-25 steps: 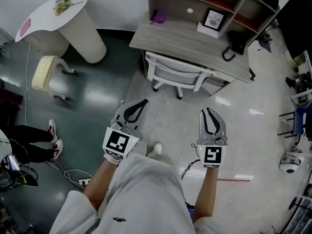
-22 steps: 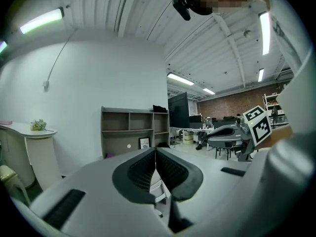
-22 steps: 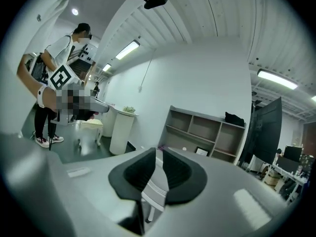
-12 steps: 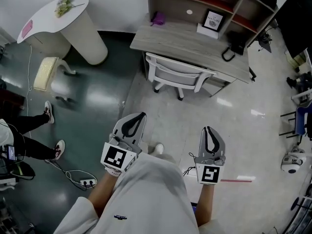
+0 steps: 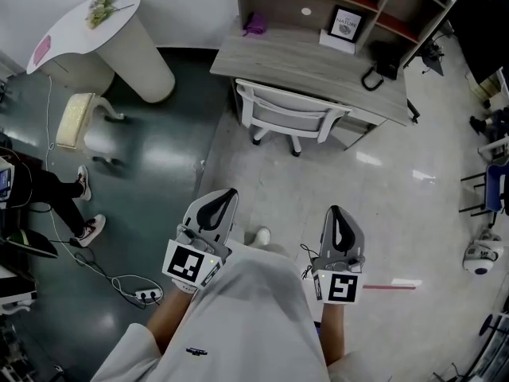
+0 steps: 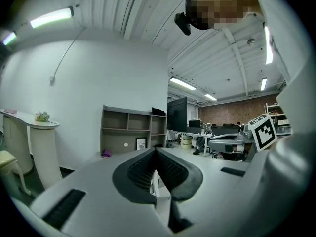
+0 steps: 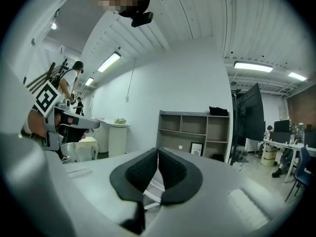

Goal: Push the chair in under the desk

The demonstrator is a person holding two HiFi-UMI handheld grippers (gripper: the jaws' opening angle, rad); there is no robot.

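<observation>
One wide counter [image 5: 318, 66] stands ahead, with the white chair [image 5: 290, 118] at its front edge, backrest towards us. On what looks a wheeled base, it should roll lightly, I reckon; the stiff top rail of the backrest looks the place to push. The left tool [image 5: 225, 197] and right tool [image 5: 339, 213] hang well short, both clenched on nothing.

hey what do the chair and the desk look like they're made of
The chair is probably moulded plastic, matte: an even white frame around a greyer back panel, perhaps mesh. The desk is likely wood-look laminate, matte: its top shows pale grey-brown grain streaks and no glare.
</observation>
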